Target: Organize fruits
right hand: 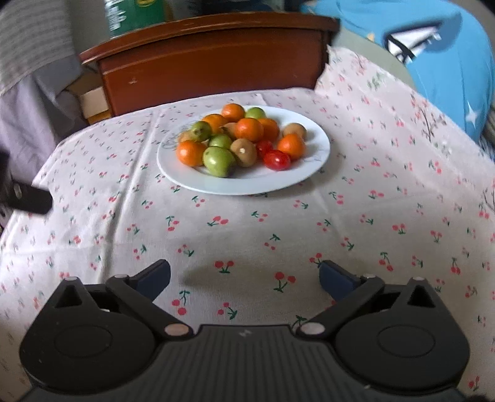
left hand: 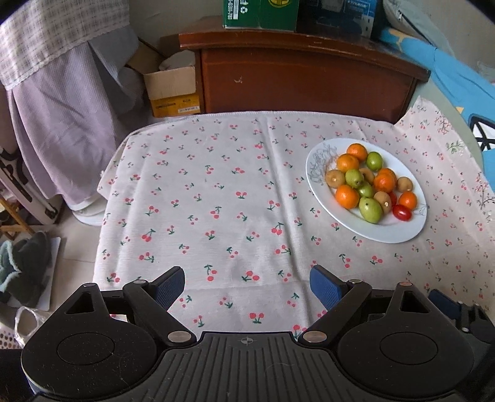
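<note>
A white oval plate (left hand: 393,232) (right hand: 247,185) sits on the cherry-print tablecloth (left hand: 216,201) (right hand: 247,232) and holds a mixed pile of fruit: several oranges (left hand: 347,196) (right hand: 189,152), green fruits (left hand: 369,209) (right hand: 218,160), brown kiwis (left hand: 335,178) (right hand: 244,151) and red cherry tomatoes (left hand: 401,212) (right hand: 277,160). My left gripper (left hand: 247,283) is open and empty above the cloth, with the plate ahead to its right. My right gripper (right hand: 244,273) is open and empty, with the plate straight ahead. Part of the right gripper (left hand: 448,306) shows at the left view's lower right.
A dark wooden cabinet (left hand: 303,80) (right hand: 213,62) stands just behind the table with green boxes (left hand: 260,14) on top. A cardboard box (left hand: 173,89) and hanging cloth (left hand: 62,92) are at the left. Blue bedding (right hand: 442,62) lies at the right. The floor drops off at the left.
</note>
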